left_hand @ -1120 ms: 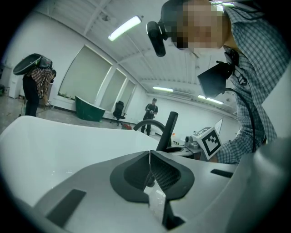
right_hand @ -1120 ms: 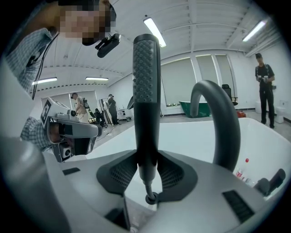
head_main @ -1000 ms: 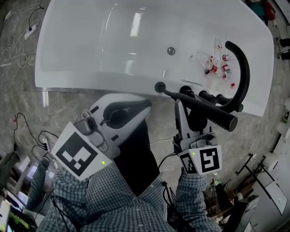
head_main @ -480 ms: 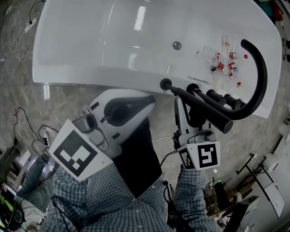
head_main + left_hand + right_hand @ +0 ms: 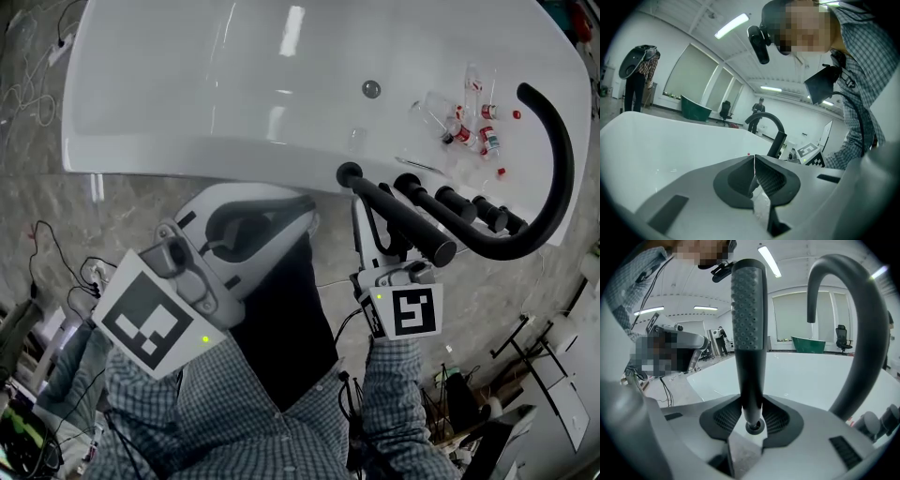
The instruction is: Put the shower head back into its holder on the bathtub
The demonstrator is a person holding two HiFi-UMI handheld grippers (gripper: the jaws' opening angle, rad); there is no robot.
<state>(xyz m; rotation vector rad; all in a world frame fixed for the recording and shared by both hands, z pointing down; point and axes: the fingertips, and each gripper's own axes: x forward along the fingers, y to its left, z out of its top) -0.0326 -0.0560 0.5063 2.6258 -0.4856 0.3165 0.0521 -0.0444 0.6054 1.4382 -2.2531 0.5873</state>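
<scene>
Right claw (image 5: 752, 422) is clamped on the shower head (image 5: 749, 329) handle. Its far end sits at the bathtub (image 5: 216, 103) rim, just beside the row of knobs (image 5: 453, 202) under the curved spout (image 5: 561, 159). Left claw (image 5: 754, 164) is closed on nothing, near the tub edge.

Head view: the left gripper (image 5: 298, 220), with its marker cube (image 5: 150, 323) at 8 o'clock from the frame's centre, points toward 2 o'clock. Its jaws meet with nothing between them. The right gripper (image 5: 378, 225), cube at 4 o'clock, points toward 12 o'clock, and its jaws are clamped on the handle end of the shower head (image 5: 405, 214). Both forearms, in checked sleeves (image 5: 394, 403), enter from the lower edge.
</scene>
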